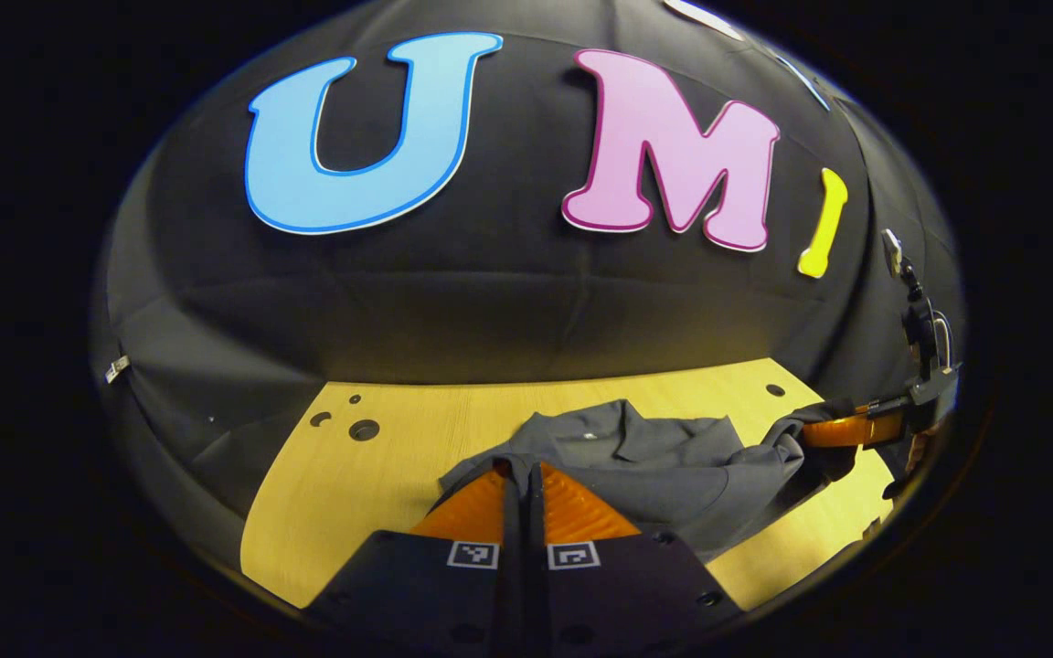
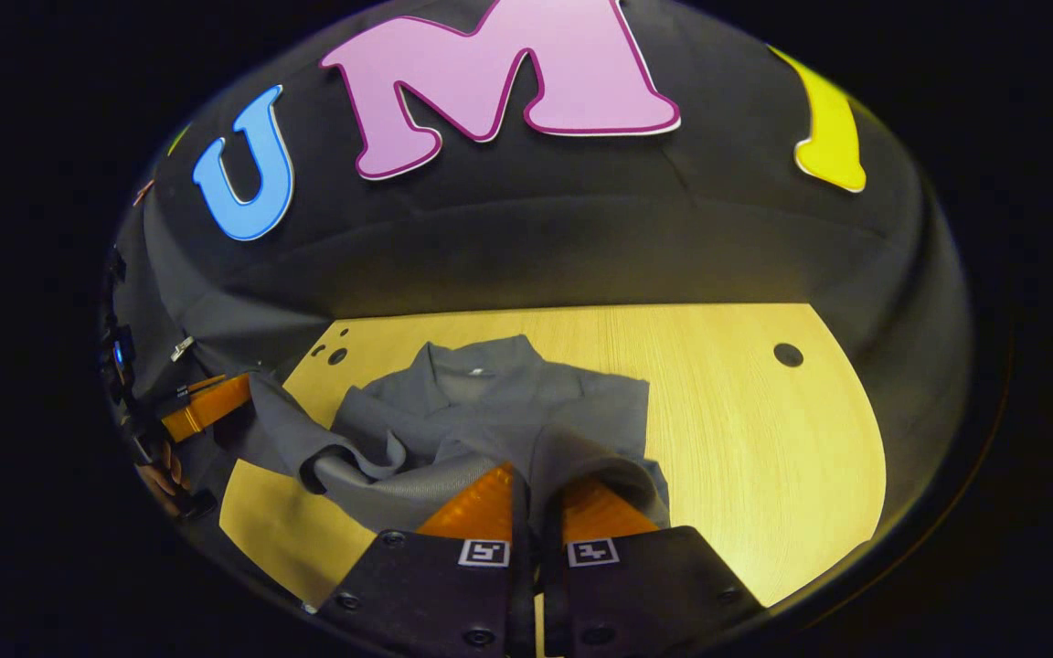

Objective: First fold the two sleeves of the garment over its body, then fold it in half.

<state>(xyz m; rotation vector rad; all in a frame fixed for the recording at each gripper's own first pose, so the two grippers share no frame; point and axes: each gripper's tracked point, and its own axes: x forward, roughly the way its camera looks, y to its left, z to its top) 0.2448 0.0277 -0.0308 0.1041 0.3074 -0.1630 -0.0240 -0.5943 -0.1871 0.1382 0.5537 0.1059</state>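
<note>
Left tool (image 1: pixel 522 475) clamps garment (image 1: pixel 664 457) | right gripper view: collar (image 2: pixel 476 361)

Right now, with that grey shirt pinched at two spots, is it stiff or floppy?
Probably floppy: the grey shirt sags and bunches into folds between the two grippers. It looks light, lifted by small pinches. It likely drags across the wooden table rather than slides.

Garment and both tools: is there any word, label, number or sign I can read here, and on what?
No readable text.
Pale tag at the collar of the garment: too small to read.
Square markers on the left tool and the right tool: black-and-white patterns, no letters or digits.
</note>
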